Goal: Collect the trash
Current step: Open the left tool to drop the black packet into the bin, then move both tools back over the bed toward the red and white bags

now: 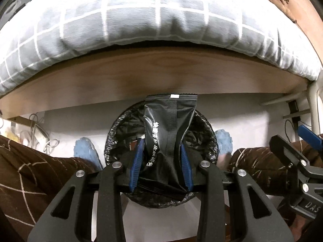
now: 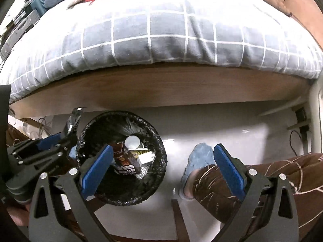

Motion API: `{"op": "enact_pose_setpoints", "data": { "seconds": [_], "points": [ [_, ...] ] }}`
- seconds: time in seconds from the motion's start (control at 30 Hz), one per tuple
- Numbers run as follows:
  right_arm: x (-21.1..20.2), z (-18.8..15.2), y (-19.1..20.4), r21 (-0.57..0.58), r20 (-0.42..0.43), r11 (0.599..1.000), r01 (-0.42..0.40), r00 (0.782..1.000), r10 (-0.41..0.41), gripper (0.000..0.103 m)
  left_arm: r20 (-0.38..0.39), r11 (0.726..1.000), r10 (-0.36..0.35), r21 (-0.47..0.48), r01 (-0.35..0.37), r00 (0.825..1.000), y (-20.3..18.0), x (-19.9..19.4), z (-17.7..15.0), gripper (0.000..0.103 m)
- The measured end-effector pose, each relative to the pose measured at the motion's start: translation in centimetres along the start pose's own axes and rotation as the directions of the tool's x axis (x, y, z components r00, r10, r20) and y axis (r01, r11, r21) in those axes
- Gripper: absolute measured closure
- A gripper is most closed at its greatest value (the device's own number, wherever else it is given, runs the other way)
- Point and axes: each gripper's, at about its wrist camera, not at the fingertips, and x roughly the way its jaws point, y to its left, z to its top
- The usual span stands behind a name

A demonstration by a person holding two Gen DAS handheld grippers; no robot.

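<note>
Black wrapper [image 1: 168, 135], white Chinese print unreadable to us, sits pinched between our left tongs [image 1: 163, 161] above the lined bin [image 1: 210, 139]; our right tongs [image 2: 161, 171] gape wide, empty.

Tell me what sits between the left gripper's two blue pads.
A black wrapper, pinched between the left gripper's blue pads above the black-lined bin. The left wrist view shows it.

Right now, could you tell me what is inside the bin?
The bin, lined with a black bag, holds a white cup, a brown carton and some pale packaging. The right gripper's finger covers part of the inside, and whatever lies underneath the pile is hidden.
</note>
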Motion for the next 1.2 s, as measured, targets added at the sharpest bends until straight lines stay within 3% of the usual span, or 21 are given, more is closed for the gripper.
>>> {"op": "enact_pose_setpoints", "data": {
  "seconds": [0.23,0.43,0.5,0.67,1.0,1.2],
  "points": [
    [-0.3,0.2,0.7,-0.011,0.027,1.000,0.021,0.999,-0.021,0.007,0.007,1.000,0.021,0.015,-0.021,1.000,0.2,0.2,-0.3,0.058],
    [-0.6,0.7,0.9,-0.005,0.050,1.000,0.013,0.999,-0.013,0.007,0.041,0.999,0.038,0.014,-0.038,0.998,0.4,-0.4,-0.2,0.036],
    [-0.7,0.8,1.1,-0.009,0.055,1.000,0.019,0.998,-0.019,0.007,0.046,0.999,0.053,0.006,-0.053,0.998,0.5,-0.6,-0.2,0.024],
    [-1.1,1.0,0.9,0.005,0.053,1.000,0.016,0.998,-0.017,0.007,0.079,0.998,0.058,-0.028,-0.056,0.995,0.9,-1.4,0.2,0.010],
    [-6.0,1.6,0.7,0.006,0.182,1.000,0.002,0.983,-0.003,0.007,0.196,1.000,0.029,-0.014,-0.027,0.980,1.2,-6.9,0.7,0.006],
    [-9.6,2.4,0.9,0.001,0.276,1.000,0.020,0.961,-0.019,0.007,0.273,0.998,0.063,0.004,-0.066,0.960,1.6,-10.8,1.3,0.006]
  ]
}}
